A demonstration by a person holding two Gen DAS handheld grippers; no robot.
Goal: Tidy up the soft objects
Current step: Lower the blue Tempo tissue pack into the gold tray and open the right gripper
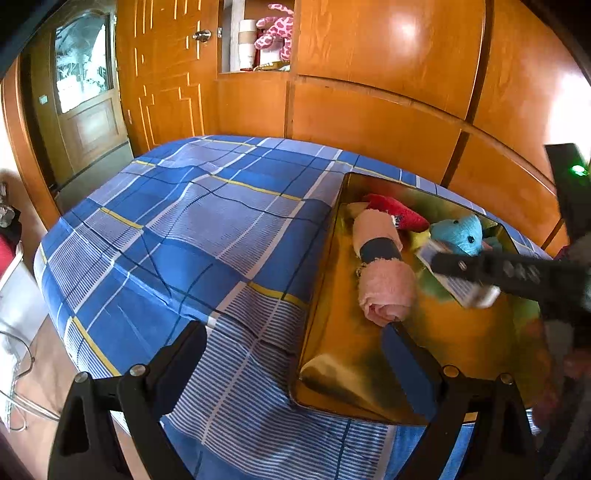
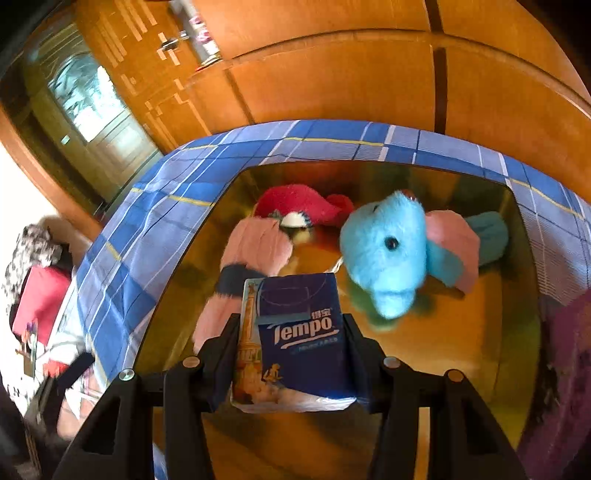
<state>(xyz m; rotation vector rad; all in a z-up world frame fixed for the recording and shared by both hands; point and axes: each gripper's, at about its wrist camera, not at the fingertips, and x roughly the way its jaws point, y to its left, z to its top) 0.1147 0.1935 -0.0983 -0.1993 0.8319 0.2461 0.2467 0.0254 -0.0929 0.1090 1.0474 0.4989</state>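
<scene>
A shiny gold tray sits on the blue plaid bed. In it lie a rolled pink towel with a dark band, a red plush and a blue plush elephant. My right gripper is shut on a blue Tempo tissue pack and holds it over the tray, in front of the pink towel, the red plush and the blue elephant. In the left wrist view the right gripper reaches in from the right with the pack. My left gripper is open and empty, straddling the tray's near left corner.
Orange wooden wall panels stand behind the bed. A wall niche holds a pink spotted plush. A door with a glass pane is at the left. A red object and clutter lie on the floor left of the bed.
</scene>
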